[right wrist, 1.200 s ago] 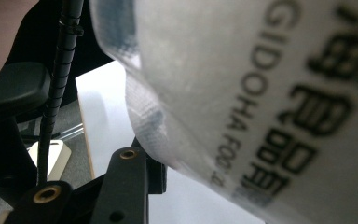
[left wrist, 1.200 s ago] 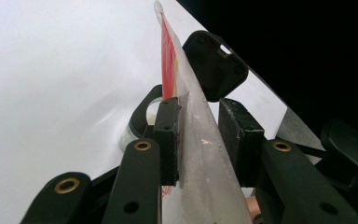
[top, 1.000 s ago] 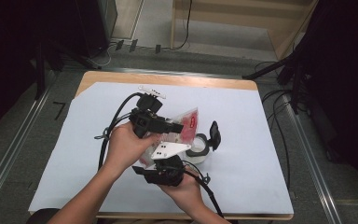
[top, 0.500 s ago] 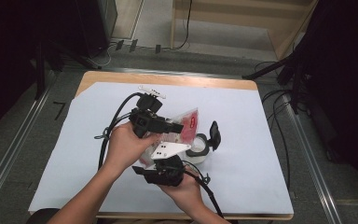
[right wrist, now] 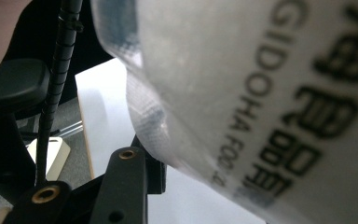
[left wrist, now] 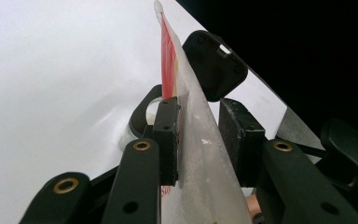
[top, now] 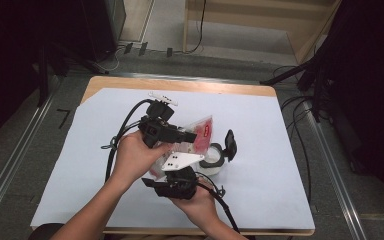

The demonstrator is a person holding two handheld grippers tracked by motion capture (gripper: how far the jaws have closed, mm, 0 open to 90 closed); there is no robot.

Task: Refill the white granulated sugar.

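White sheeting covers your worktop (top: 260,125); both tongs (top: 182,136) (top: 180,172) pinch the pouch (left wrist: 200,154), partly closed, tilting it above the open jar (top: 212,161).

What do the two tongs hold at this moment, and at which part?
Both hold one clear plastic bag with red print. The left tongs pinch it across its thin edge; the right tongs grip its lower part, exact place hidden.

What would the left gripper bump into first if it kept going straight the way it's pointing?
Probably the open jar with its black flip lid, just past the bag that the left gripper holds. Depth is hard to judge here.
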